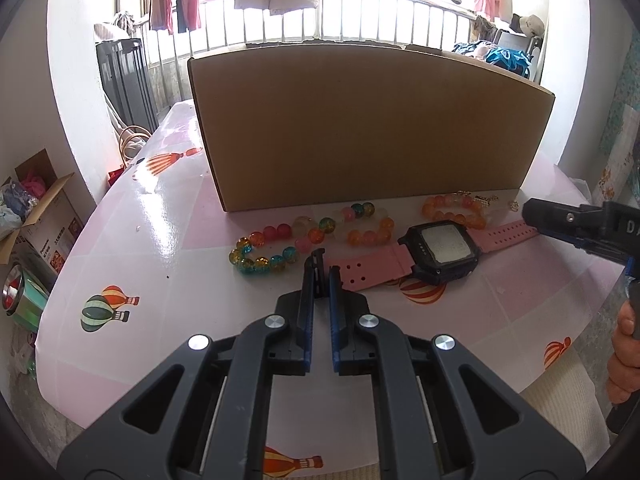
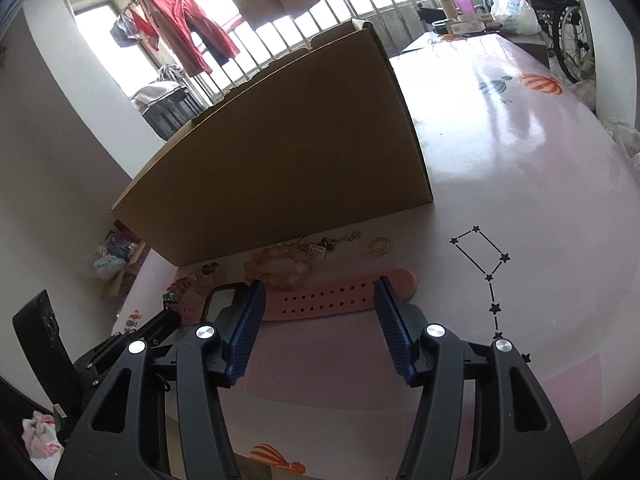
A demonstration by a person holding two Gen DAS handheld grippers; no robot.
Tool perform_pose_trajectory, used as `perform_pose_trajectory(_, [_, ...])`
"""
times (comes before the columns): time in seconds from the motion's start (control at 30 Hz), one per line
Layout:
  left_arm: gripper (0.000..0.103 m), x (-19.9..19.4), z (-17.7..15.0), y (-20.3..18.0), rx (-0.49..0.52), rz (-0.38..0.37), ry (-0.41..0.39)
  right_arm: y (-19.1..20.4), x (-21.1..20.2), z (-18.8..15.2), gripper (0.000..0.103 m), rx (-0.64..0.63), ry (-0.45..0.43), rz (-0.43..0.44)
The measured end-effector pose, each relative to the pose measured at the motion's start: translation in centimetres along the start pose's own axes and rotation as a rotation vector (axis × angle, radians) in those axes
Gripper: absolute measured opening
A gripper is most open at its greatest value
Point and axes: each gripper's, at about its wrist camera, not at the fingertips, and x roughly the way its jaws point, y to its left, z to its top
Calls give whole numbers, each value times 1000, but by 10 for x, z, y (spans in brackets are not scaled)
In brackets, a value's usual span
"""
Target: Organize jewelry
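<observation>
A watch (image 1: 440,250) with a dark square face and a pink strap (image 2: 332,298) lies flat on the pink tablecloth (image 1: 160,240). Behind it lie a multicolour bead bracelet (image 1: 276,248), a mixed orange one (image 1: 366,224) and an orange bead bracelet (image 1: 454,208), also (image 2: 280,266). A gold chain with a charm (image 2: 320,249) and a small gold ring (image 2: 379,246) rest by the box. My left gripper (image 1: 324,266) is shut and empty, its tips just short of the strap's end. My right gripper (image 2: 320,292) is open, its fingers either side of the strap's holed part without touching it.
A large brown cardboard box (image 1: 360,128) stands on the table right behind the jewelry. A person's hand (image 1: 624,360) holds the right gripper at the right edge. An open carton (image 1: 40,216) and a metal cup (image 1: 20,296) sit on the floor to the left. A wheelchair (image 2: 568,40) stands beyond the table.
</observation>
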Motion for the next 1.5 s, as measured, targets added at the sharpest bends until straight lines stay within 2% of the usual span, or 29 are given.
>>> perform_pose_trajectory(0.13, [6,-1,0,-1,5,1,0,6,-9,4,56,-67,-65,-152])
perform_pose_trajectory(0.2, [6,-1,0,-2,8,4,-1,1,-2,5,56,-67,-37,-202])
perform_pose_trajectory(0.3, [6,0,0,-2,8,5,-2,-2,0,5,58,-46,-24,-172])
perform_pose_trajectory(0.33, [6,0,0,-2,8,6,0,1,3,5,62,-48,-5,-126])
perform_pose_trajectory(0.4, [6,0,0,-2,8,7,0,4,3,4,62,-40,-1,-109])
perform_pose_trajectory(0.53, [7,0,1,-3,13,10,1,-4,1,4,61,43,14,10])
perform_pose_trajectory(0.77, [7,1,1,-4,18,12,1,-5,-4,4,61,101,1,139])
perform_pose_trajectory(0.9, [7,1,1,-4,21,15,1,1,-6,8,59,96,-12,144])
perform_pose_trajectory(0.97, [7,1,0,-4,22,15,0,-1,-5,10,55,119,-10,162])
perform_pose_trajectory(1.13, [7,1,0,-4,26,17,0,2,-4,13,36,130,-16,175])
perform_pose_trajectory(1.37, [7,1,-1,-7,32,21,-2,3,-6,14,35,154,-4,221])
perform_pose_trajectory(1.5, [7,1,-1,-6,30,19,-1,5,-6,14,35,138,-19,202])
